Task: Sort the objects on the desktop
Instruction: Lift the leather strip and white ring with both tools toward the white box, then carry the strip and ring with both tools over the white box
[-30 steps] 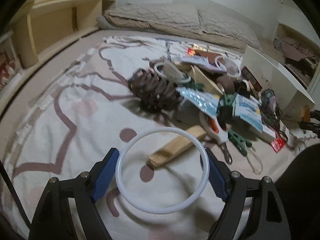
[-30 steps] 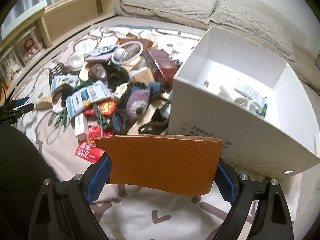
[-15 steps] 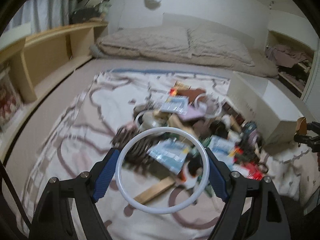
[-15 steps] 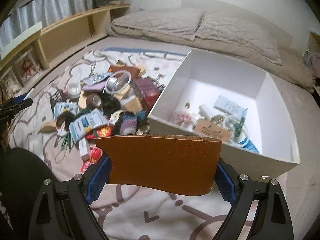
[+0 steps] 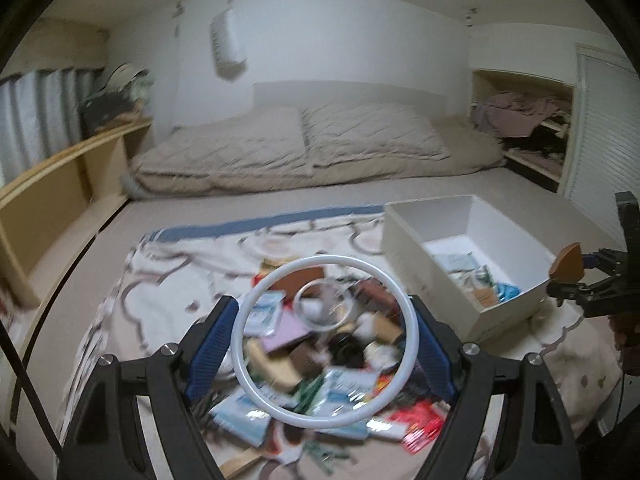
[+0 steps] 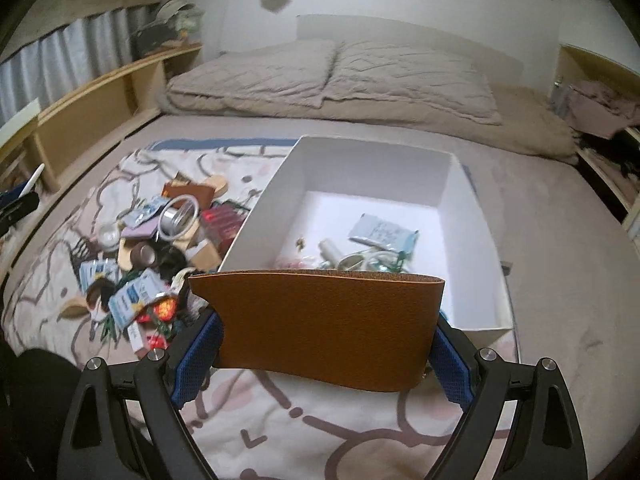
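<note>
Bedside, left tool (image 5: 325, 342) grips white ring (image 5: 256, 304).

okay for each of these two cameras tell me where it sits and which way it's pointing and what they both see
Left wrist view: sits on the left hand-held gripper, which grips a white ring; faces the clutter pile and bed; the right hand-held gripper shows at its right edge.
Right wrist view: sits on the right hand-held gripper, which grips a brown leather piece; faces the white box from near its front edge.
Shared: white box, clutter pile, patterned blanket, pillows.
</note>
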The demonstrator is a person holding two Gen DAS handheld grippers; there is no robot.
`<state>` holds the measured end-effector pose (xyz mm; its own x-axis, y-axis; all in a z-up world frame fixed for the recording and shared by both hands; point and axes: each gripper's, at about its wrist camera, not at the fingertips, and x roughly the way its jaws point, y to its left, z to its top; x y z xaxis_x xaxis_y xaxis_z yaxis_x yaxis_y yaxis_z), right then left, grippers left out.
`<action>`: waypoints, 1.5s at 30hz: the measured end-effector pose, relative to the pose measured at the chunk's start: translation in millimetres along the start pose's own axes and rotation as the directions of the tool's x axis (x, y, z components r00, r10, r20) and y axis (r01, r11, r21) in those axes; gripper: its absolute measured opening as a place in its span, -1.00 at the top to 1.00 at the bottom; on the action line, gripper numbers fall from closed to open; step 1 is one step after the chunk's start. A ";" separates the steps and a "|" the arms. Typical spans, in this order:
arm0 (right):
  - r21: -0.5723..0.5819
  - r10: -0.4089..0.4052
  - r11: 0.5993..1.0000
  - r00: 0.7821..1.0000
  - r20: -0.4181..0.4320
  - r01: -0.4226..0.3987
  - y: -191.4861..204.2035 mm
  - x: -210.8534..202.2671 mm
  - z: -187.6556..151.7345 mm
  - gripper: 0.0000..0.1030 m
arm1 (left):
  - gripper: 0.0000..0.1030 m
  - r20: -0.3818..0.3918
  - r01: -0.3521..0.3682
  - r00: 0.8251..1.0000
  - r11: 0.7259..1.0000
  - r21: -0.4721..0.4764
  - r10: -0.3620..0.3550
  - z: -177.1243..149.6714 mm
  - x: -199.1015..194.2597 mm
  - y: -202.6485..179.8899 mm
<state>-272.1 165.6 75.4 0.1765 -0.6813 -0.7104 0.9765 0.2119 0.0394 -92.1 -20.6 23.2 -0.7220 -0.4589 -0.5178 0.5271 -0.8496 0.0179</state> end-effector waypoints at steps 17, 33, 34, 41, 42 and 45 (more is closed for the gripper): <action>0.213 -0.154 0.968 0.982 0.107 0.129 -71.2 -27.4 23.6 -0.81 | -0.62 0.130 0.170 0.976 0.983 0.062 -0.177 71.6 11.2 -102.7; 0.256 -0.186 0.956 0.968 0.166 0.139 -106.5 -20.4 65.4 -0.81 | -0.61 0.135 0.231 0.963 0.973 0.022 -0.231 108.4 62.9 -170.8; 0.252 -0.181 0.958 0.971 0.159 0.137 -108.3 -16.1 70.4 -0.81 | -0.61 0.133 0.225 0.965 0.974 0.017 -0.225 108.6 68.5 -174.5; 0.228 -0.186 0.962 0.972 0.141 0.151 -114.2 17.2 88.6 -0.81 | -0.61 0.110 0.195 0.975 0.980 -0.031 -0.191 102.5 103.5 -187.1; 0.235 -0.183 0.961 0.974 0.133 0.149 -115.9 24.7 88.7 -0.81 | -0.61 0.103 0.195 0.976 0.980 -0.045 -0.189 100.5 108.1 -186.7; 0.256 -0.165 0.958 0.979 0.116 0.131 -120.3 40.8 86.1 -0.81 | -0.62 0.091 0.199 0.977 0.978 -0.070 -0.192 95.3 115.4 -183.3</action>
<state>-371.7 52.0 102.1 0.0259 -0.7834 -0.6209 0.9900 -0.0662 0.1248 -314.7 57.4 41.6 -0.8477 -0.3089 -0.4313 0.4030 -0.9037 -0.1448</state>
